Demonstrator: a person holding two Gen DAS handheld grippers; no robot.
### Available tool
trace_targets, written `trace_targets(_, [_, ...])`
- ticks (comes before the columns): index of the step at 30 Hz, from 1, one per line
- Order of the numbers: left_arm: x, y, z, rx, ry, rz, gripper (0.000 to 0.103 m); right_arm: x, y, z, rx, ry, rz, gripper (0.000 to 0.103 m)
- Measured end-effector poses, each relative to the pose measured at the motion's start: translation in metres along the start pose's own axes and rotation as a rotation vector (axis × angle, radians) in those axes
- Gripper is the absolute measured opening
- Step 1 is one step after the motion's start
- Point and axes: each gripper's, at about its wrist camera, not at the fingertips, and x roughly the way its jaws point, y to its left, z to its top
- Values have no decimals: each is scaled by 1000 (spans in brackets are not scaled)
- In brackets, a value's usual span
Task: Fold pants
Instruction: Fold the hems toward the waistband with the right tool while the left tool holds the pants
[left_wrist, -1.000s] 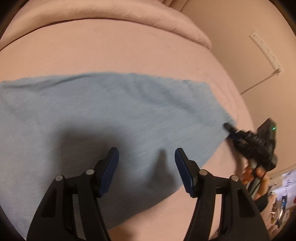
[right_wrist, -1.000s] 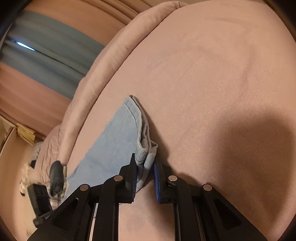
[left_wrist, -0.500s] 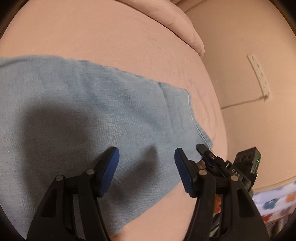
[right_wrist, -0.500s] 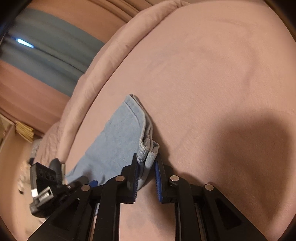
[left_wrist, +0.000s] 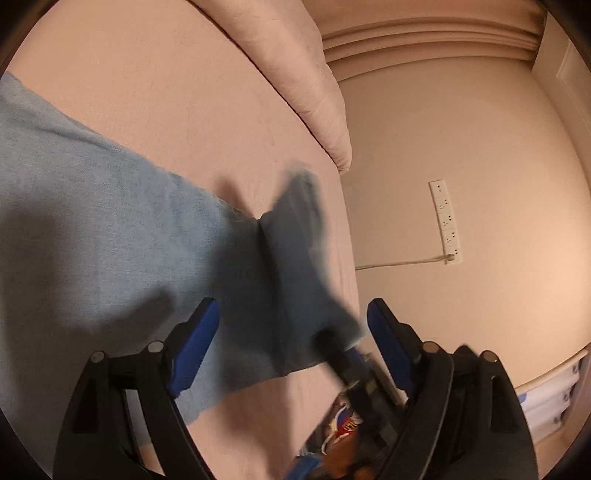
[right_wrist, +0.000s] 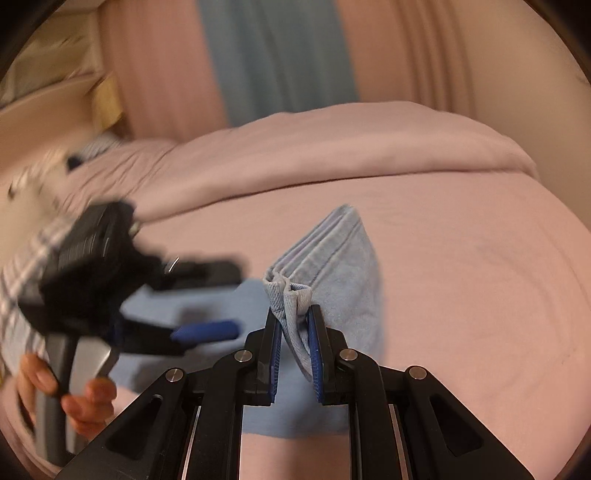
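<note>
Fold in progress; the pants (right_wrist: 332, 266), pale blue, lay across the pink bed (right_wrist: 461, 258), most of the cloth flat on the cover and one end raised off it.

My right gripper (right_wrist: 295, 325) had its jaws clamped on that raised end; the bunched hem stood up between the blue pads, several layers thick, with cloth draping down from it to the bed. In the left wrist view the same end showed as a dark, blurred flap lifted above the flat part of the garment; the right gripper's tip was just visible beneath it.

My left gripper (left_wrist: 291, 339) hung over the flat cloth with its jaws opening; the pads touched nothing, and the pants lay below and between them, not pinched. From the right wrist view it appeared at the left, blurred, with the person's hand (right_wrist: 66, 391) around its handle.

Judged step: carrying one end of the pants over onto the rest, to halve the length; not yet laid down.

Next move, as I read it: bring the held end across until its edge sat over the far end, then lower and release; the left jaws would need either to pin the flat cloth at the crease line or to take the other corner of the lifted end, so the hem came down square rather than skewed. Far end of the garment lay out of view; alignment could not be checked from here.

A pillow (left_wrist: 306, 81) sat at the bed's edge, a power strip (left_wrist: 445, 221) on the wall beyond.
</note>
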Motion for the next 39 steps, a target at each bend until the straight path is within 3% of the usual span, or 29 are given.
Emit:
trace_targets(4, [-9, 10, -1, -33, -6, 12, 81, 15, 43, -10, -93, 35, 30, 16])
trace_targets(8, [-11, 32, -4, -121, -10, 40, 80, 18, 60, -16, -133, 52, 70, 16])
trace_targets(14, [-30, 31, -3, -93, -43, 73, 46, 21, 77, -16, -182, 66, 94, 16])
trace_targets(16, [-37, 26, 0, -61, -57, 91, 26, 25, 82, -17, -192, 73, 106, 16])
trace_targets(20, [-53, 24, -3, -25, -85, 153, 18, 29, 94, -19, -213, 76, 132, 16])
trace_targets(26, [-75, 36, -6, -29, -141, 167, 17, 33, 113, -20, -243, 80, 177, 16])
trace_targets(34, [-105, 44, -8, 19, -207, 290, 17, 50, 143, -21, -286, 95, 242, 16])
trace_targets(39, [-101, 64, -3, -1, -189, 387, 18, 70, 154, -32, -298, 159, 268, 16])
